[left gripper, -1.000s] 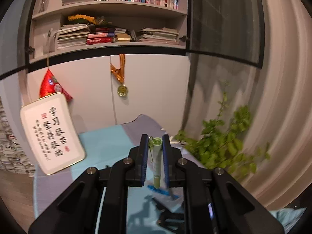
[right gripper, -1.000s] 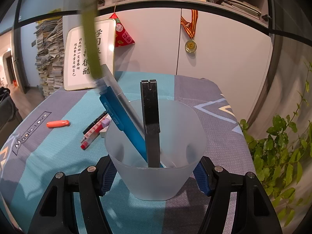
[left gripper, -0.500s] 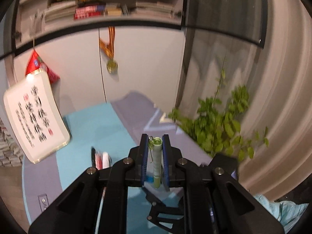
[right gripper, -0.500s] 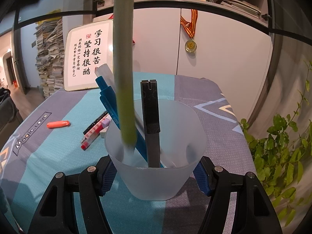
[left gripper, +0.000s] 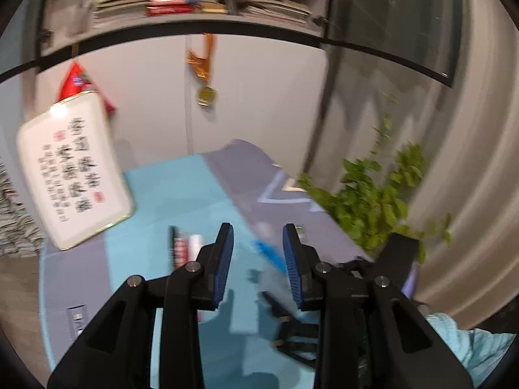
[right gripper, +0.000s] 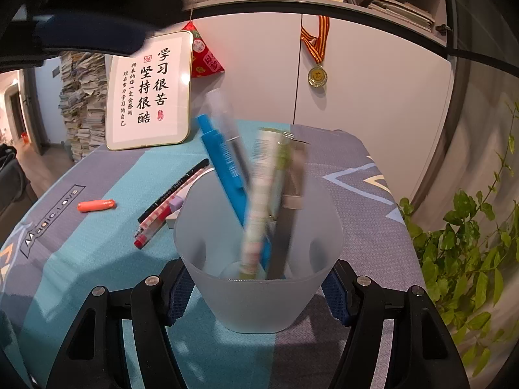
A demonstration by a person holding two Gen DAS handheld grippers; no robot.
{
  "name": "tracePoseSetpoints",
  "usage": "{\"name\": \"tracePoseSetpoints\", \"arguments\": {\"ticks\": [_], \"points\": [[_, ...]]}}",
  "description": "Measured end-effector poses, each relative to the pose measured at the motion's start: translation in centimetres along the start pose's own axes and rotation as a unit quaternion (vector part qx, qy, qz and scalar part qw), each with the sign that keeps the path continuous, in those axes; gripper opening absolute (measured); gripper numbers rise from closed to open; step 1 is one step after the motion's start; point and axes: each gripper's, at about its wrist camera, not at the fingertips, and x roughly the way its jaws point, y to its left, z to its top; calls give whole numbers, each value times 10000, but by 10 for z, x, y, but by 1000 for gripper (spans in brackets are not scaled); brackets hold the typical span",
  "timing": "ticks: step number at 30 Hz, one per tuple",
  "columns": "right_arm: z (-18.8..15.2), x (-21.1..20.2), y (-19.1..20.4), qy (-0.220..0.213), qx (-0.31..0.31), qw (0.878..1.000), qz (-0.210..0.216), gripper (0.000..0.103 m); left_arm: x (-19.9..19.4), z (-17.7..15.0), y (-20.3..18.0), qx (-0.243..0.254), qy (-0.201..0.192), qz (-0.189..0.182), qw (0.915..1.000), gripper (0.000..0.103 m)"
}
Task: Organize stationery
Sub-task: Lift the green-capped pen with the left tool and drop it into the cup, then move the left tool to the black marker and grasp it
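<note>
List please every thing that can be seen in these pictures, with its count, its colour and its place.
cup: 1, frosted white, on the table between the right gripper's pads
green pen: 1, pale green, blurred, in the cup
blue pen: 1, blue, leaning in the cup
dark flat tool: 1, black, standing in the cup
loose pens: at least 2, black and red-patterned, on the tablecloth left of the cup
orange marker: 1, on the tablecloth, far left
calligraphy board: 1, white, leaning at the table's back
medal: 1, gold, hanging on the cabinet
plant: 1, green, right of the table
left gripper: 1, black with blue pads, open, empty
right gripper: 1, shut on the cup
</note>
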Motion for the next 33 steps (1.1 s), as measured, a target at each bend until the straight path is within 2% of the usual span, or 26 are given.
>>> {"name": "tracePoseSetpoints", "arguments": {"ticks": [4, 7, 9, 12, 17, 21, 28, 33], "points": [[0, 0, 1, -3, -18, 10000, -14, 69, 3, -15, 39, -312, 139, 488, 9982, 30], [0, 0, 1, 1, -21, 10000, -21, 69, 18, -38, 67, -481, 469, 882, 9938, 30], [0, 0, 1, 2, -26, 10000, -26, 69, 31, -55, 80, -555, 707, 1014, 9908, 28], [0, -1, 1, 7, -39, 10000, -47, 69, 54, -72, 87, -563, 1013, 977, 9885, 28], [0, -1, 1, 11, -38, 10000, -46, 69, 86, -89, 80, -125, 1298, 1053, 9858, 28], [0, -1, 0, 18, -35, 10000, -39, 69, 98, -92, 85, -72, 1349, 1206, 9835, 28], [-1, -1, -1, 36, -27, 10000, -29, 69, 102, -92, 79, 43, 1338, 1095, 9849, 28], [-1, 0, -1, 55, -32, 10000, -34, 69, 103, -89, 79, -82, 1272, 1006, 9867, 28]]}}
